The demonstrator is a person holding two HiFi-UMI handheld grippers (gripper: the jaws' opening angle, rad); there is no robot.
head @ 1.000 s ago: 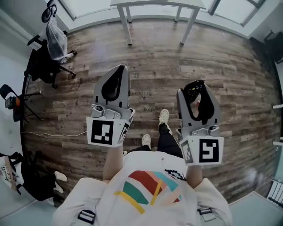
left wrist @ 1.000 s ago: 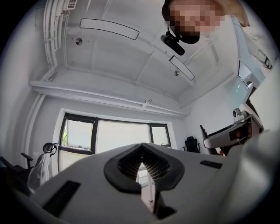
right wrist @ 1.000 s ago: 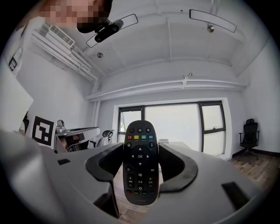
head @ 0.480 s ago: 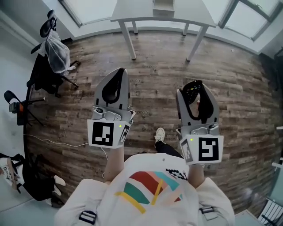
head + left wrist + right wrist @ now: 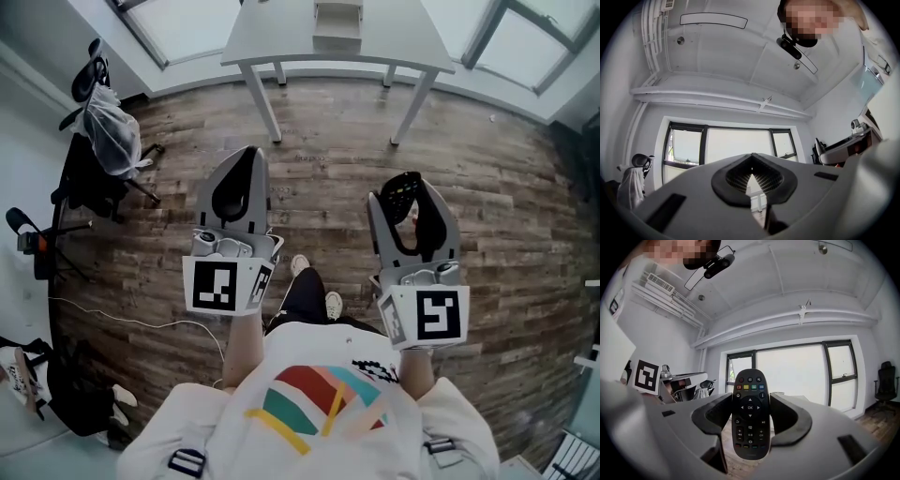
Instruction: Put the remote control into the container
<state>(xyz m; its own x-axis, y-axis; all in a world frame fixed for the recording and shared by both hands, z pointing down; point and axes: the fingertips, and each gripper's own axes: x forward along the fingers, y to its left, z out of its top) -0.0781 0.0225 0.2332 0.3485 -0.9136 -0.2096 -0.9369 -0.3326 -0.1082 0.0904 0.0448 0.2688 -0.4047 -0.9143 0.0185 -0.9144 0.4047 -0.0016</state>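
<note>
A black remote control [image 5: 750,413] with coloured buttons stands upright between the pads of my right gripper [image 5: 750,409], which is shut on it. In the head view the remote [image 5: 402,195] shows at the tip of the right gripper [image 5: 411,185], held over the wooden floor. My left gripper [image 5: 240,161] is level with it on the left, its jaws closed together with nothing in them; its pads [image 5: 765,185] meet in the left gripper view. A small pale container [image 5: 337,26] sits on the white table [image 5: 272,42] ahead at the top.
An office chair draped with a bag [image 5: 101,141] stands at the left, a tripod [image 5: 33,246] below it. A thin cable [image 5: 122,315] runs over the floor. Dark bags [image 5: 70,389] lie at the bottom left. The person's feet [image 5: 314,286] show between the grippers.
The table and the container have come lower and further into view as the person walks forward. Both grippers keep their pose, and the remote stays in the right one.
</note>
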